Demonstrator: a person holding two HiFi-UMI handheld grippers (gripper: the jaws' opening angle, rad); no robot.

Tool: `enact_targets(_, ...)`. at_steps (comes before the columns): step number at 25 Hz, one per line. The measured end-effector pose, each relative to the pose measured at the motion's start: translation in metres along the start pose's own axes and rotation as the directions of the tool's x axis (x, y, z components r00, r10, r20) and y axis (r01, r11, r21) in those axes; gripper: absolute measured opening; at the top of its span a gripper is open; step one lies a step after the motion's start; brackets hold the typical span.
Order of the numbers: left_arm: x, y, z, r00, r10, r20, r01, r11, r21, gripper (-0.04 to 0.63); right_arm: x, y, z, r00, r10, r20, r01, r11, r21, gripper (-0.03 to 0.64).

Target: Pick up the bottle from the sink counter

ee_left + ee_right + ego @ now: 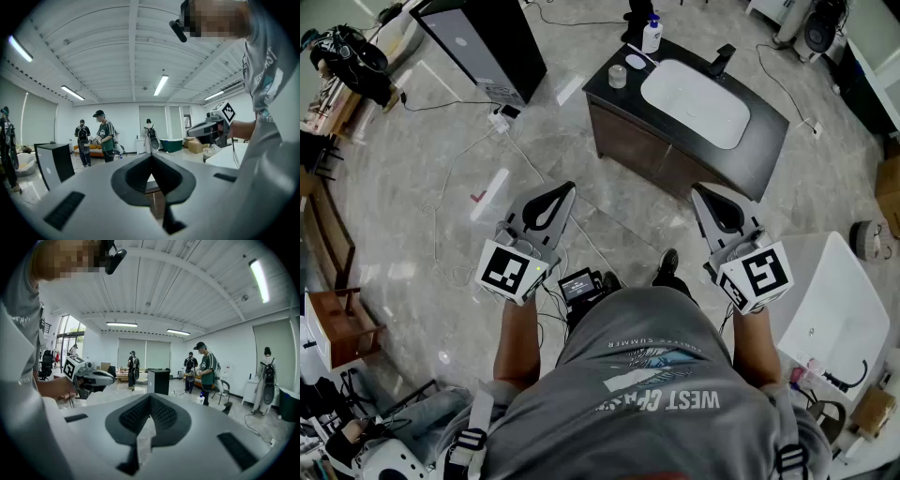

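The white bottle (pixel 652 35) with a blue cap stands at the far left corner of the dark sink counter (pixel 769 141). It is small in the right gripper view, just above the gripper body as the bottle (pixel 200 399). My left gripper (pixel 569 187) and right gripper (pixel 697 190) are held side by side over the floor, well short of the counter. Both point toward the counter, shut, with nothing between their jaws. The left gripper's own jaws (pixel 151 155) and the right gripper's own jaws (pixel 149 397) meet at their tips.
A white basin (pixel 695 101), a black faucet (pixel 722 58), a grey cup (pixel 618 76) and a small dish (pixel 636 62) share the counter. A black cabinet (pixel 483 42) and floor cables (pixel 502 120) lie to the left, a white tub (pixel 839 314) to the right. Several people (pixel 105 140) stand across the room.
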State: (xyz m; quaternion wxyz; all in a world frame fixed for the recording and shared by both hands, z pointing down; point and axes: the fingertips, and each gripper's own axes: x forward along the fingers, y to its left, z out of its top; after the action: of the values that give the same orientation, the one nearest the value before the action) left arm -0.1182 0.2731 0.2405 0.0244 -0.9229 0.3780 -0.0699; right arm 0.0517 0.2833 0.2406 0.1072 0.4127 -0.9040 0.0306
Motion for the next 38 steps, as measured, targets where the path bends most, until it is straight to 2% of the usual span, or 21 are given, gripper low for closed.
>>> enact_targets(7,-0.005,0.001,-0.013,1.0,-0.002,-0.015,0.002,1.0,0.019,0.002,-0.002,0.001,0.0,1.0,-0.003,-0.002,0.003,1.0,-0.003,-0.005)
enact_targets(22,-0.008,0.002,-0.012,1.0,-0.021,-0.001,0.021,1.0,0.002,0.002,-0.005,0.009,0.006,1.0,-0.011,-0.015,0.011,1.0,0.005,-0.005)
enact_targets(32,0.007,0.005,-0.021,1.0,-0.03,-0.008,0.03,1.0,-0.006,0.002,0.003,-0.007,0.002,1.0,0.003,0.013,-0.004,0.995,0.097,-0.003)
enact_targets(38,0.036,0.016,-0.018,0.999,-0.007,-0.031,0.006,1.0,-0.029,0.002,0.021,-0.047,-0.003,1.0,0.022,0.019,-0.025,0.986,0.166,-0.003)
